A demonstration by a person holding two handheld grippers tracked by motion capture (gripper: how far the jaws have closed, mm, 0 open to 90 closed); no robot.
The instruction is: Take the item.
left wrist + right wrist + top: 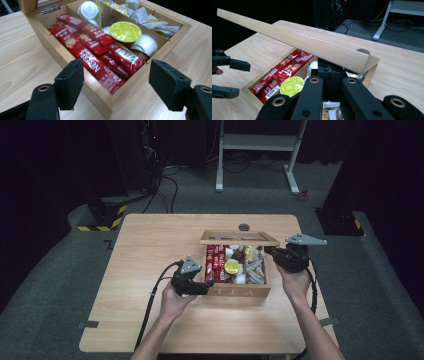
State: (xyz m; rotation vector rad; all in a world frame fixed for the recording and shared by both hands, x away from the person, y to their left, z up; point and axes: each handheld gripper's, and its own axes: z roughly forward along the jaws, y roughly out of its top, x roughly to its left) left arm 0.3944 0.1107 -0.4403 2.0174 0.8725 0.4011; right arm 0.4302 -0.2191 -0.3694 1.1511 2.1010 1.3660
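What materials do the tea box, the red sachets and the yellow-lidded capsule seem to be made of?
Tea box: light wood, smooth matte finish, faint grain and a metal hinge.
Red sachets: probably plastic or foil film; glossy highlights and crimped ends.
Capsule: the yellow lid looks like thin foil or film, matte with faint print; the cup under it cannot be judged.

Tea box (pixel 100 96) front corner cropped.

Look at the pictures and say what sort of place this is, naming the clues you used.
Probably a lab or studio set up for recording, not a home. A lone wooden table stands on grey carpet amid dark surroundings, with cables trailing to equipment and a white stand behind. Both hands hold camera-fitted grippers at a tea box.
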